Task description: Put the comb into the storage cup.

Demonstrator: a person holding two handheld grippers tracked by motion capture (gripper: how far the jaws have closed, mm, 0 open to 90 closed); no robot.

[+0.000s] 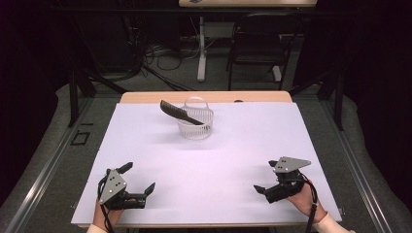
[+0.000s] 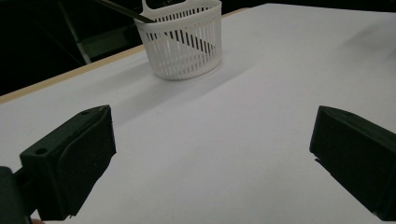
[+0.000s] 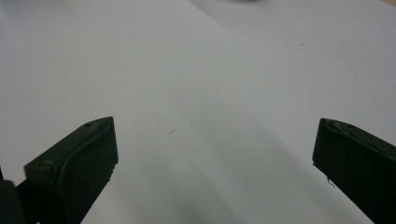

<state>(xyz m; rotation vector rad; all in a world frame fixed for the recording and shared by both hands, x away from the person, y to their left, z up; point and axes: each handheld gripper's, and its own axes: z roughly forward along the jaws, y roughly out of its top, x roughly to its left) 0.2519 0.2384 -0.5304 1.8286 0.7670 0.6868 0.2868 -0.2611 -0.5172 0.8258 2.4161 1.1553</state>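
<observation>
So the left tool [image 1: 138, 177] sat at the near left corner of the surface [image 1: 243, 145], jaws spread wide apart, nothing between them. Its own view looked straight across the white sheet at the basket, with plain open sheet in between.

Moving to the middle: the white slatted basket [image 1: 195, 124] stood upright toward the far edge, well apart from both tools. The black comb [image 1: 179, 113] was already in it, one end down inside and the other sticking out over the rim, leaning up to the left. Judging from that, I'd say the job was basically done, comb dropped in and both hands parked back near the person. Not much left, unless the comb had to sit lower.

Over on the right, the right tool [image 1: 265, 175] rested at the near right corner, jaws also wide apart and empty.

Beyond the surface there were a dark chair [image 1: 257, 46], floor cables [image 1: 160, 60] and a white leg [image 1: 201, 48], none of it in the way.
</observation>
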